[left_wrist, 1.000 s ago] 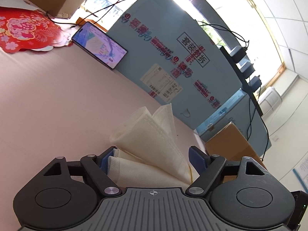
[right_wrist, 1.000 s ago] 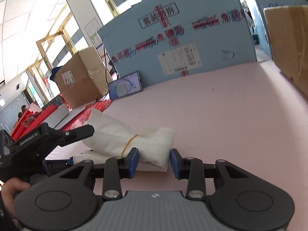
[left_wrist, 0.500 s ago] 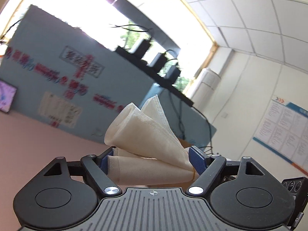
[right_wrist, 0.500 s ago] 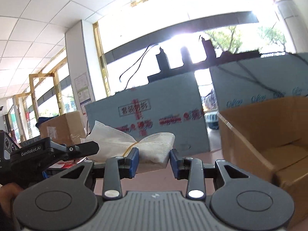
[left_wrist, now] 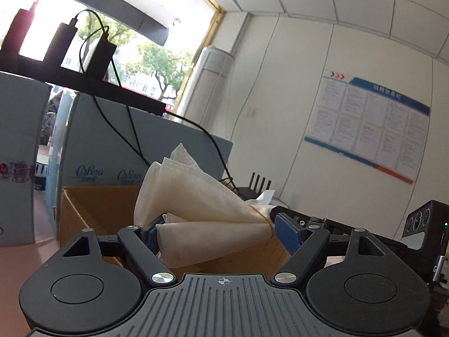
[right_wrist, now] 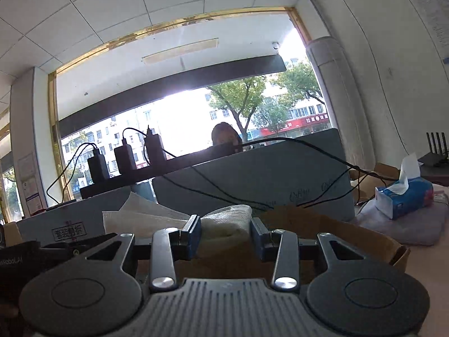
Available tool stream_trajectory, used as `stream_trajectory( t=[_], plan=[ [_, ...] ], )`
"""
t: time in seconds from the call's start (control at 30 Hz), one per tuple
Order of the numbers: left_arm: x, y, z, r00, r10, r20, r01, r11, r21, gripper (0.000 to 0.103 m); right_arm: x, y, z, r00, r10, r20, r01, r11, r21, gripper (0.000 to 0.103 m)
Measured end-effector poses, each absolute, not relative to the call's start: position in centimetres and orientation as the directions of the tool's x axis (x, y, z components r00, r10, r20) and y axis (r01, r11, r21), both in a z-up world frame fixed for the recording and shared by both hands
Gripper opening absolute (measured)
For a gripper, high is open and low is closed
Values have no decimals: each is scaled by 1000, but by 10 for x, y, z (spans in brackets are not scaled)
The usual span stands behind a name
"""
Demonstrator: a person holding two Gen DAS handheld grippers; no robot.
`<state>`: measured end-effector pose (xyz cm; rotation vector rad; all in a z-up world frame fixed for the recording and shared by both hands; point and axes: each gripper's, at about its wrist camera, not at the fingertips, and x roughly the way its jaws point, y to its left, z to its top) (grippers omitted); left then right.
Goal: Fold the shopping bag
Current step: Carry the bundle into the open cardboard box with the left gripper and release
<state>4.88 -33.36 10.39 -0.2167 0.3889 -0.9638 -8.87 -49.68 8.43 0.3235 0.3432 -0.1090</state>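
Observation:
The folded white shopping bag [left_wrist: 196,196] is a fanned bundle pinched by a yellow rubber band [left_wrist: 265,219]. My left gripper [left_wrist: 219,234] is shut on it, with the bundle spanning the gap between both blue pads. The bag hangs in the air over an open cardboard box [left_wrist: 92,207]. In the right wrist view the shopping bag [right_wrist: 227,219] lies between the blue pads of my right gripper [right_wrist: 225,234], which is shut on its other end. The cardboard box [right_wrist: 350,233] sits just below and beyond. The left gripper's black body shows at the left edge of that view.
Blue-grey cartons [left_wrist: 92,157] stand behind the box, carrying a black power strip with chargers [right_wrist: 126,157] and loose cables. A blue tissue box [right_wrist: 404,199] rests on folded cloth at the right. A router [right_wrist: 436,154] and a person [right_wrist: 224,136] are farther back.
Both grippers have lifted the bag off the pink table and swung it right, over the cardboard box. Both views now tilt up toward the window and ceiling.

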Motion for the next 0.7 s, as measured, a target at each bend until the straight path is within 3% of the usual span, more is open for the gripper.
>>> stream_trajectory(
  t=[0.23,0.37,0.43,0.53,0.6,0.7],
  plan=[
    [78,-366,87,431,-752,-499,709,624,-328,83,-66,-560,94,881,-161,-444,303,914,269,46],
    [83,-370,84,421,-709,-565,704,649,-289,85,-49,-560,59,831,-148,-536,319,916,242,46],
    [81,-374,82,428,-688,-586,712,656,-250,90,-47,-556,58,818,-163,-551,327,921,213,48],
    [75,-374,88,468,-700,-539,721,655,-225,91,-41,-549,57,802,-193,-566,343,924,171,55],
    [67,-363,96,505,-728,-463,727,648,-226,92,-37,-545,56,790,-213,-575,353,925,143,56],
    [51,-338,107,561,-761,-327,739,638,-217,99,-46,-527,65,826,-241,-509,344,931,117,63]
  ],
)
